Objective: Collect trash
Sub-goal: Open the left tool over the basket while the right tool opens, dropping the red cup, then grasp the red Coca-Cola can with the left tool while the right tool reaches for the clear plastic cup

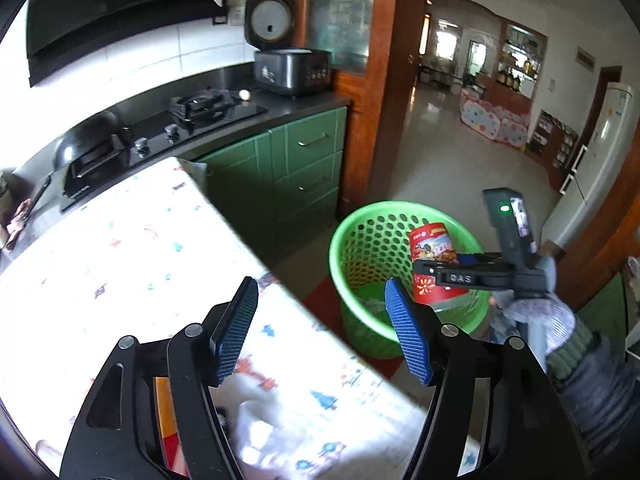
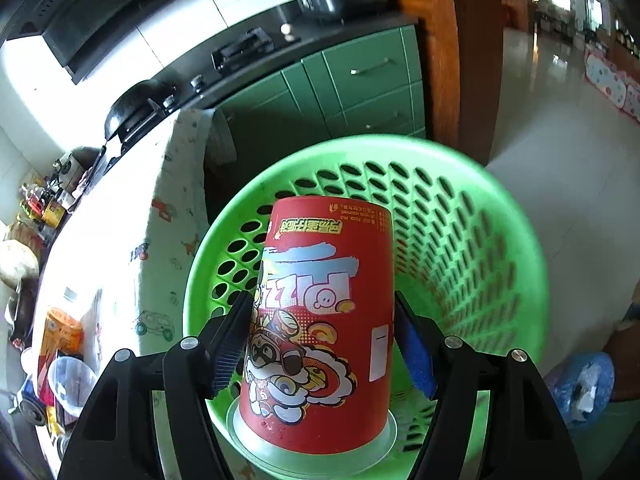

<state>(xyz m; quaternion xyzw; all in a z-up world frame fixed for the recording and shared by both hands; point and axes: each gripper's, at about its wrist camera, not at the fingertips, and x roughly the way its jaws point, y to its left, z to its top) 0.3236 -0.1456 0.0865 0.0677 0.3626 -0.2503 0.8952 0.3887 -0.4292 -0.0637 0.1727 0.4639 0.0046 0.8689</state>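
Basket [image 2: 460, 216] mouth open; table edge [image 2: 176, 184] crowds left.

The left gripper [image 1: 322, 330] is held out level with its blue-padded fingers spread wide apart and nothing between them. The right gripper [image 2: 324, 344], gripped by a gloved right hand [image 1: 538, 312], has its fingers pressed against both sides of a red paper cup [image 2: 320, 320].

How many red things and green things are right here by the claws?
Red: 1, the red cup held in the right claw.
Green: 1, the green basket under it.
Total: 2.
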